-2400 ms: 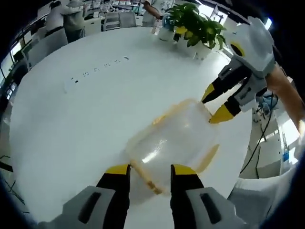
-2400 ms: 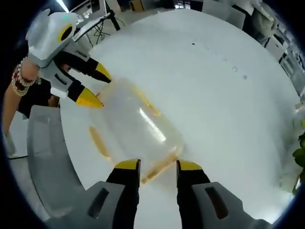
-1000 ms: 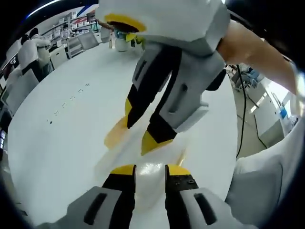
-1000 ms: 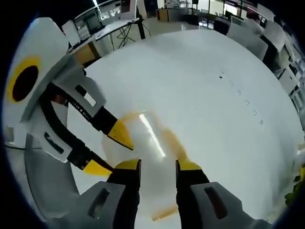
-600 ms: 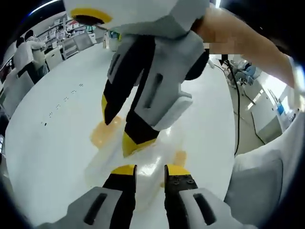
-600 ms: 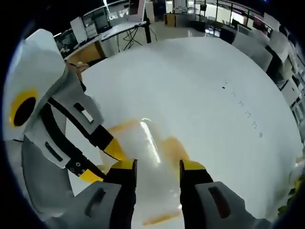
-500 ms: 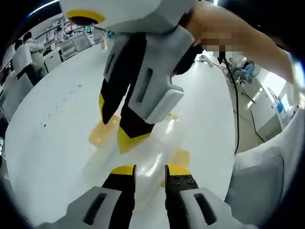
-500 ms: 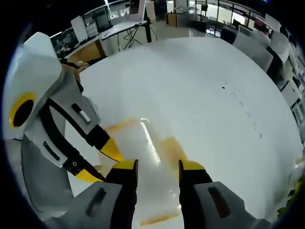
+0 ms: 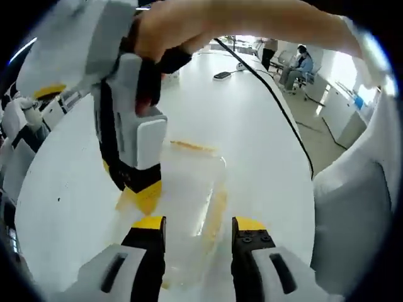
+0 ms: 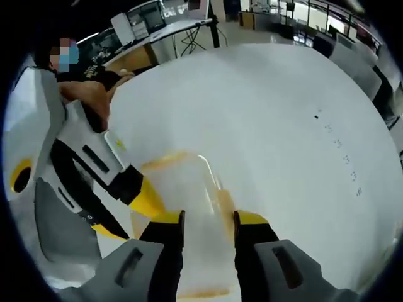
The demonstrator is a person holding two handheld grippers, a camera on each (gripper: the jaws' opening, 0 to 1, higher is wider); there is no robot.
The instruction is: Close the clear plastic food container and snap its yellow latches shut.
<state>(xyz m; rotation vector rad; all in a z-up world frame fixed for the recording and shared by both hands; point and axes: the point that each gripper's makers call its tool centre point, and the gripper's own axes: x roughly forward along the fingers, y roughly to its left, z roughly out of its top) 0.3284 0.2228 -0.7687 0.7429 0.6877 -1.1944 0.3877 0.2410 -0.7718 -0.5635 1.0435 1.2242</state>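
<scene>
In the left gripper view, my right gripper (image 9: 140,192) comes in from the left, its grey and black body reaching down so that its yellow tips sit at the left edge of the clear plastic container (image 9: 189,201); I cannot tell from here whether they touch it. My hand (image 9: 182,28) wraps the grip above. The container lies on the white table (image 9: 252,126), a rounded rectangle of glossy see-through plastic, its long axis running away from my left gripper (image 9: 196,224) toward the far side of the table. A yellow latch (image 9: 192,146) lies along its far end and another yellow latch (image 9: 214,211) runs down its right side. My left jaws stand apart, yellow-tipped, one on either side of the near end, gripping nothing that I can make out.

In the right gripper view, the left gripper (image 10: 135,211) enters from the left, yellow tips at the container's (image 10: 189,207) left side. The container stretches away from me, a yellow latch (image 10: 165,159) across its far end. My right gripper (image 10: 208,219) has its jaws apart over the near part of the smooth lid; whether they press it I cannot tell. The table (image 10: 271,113) is matte white and round-edged.
</scene>
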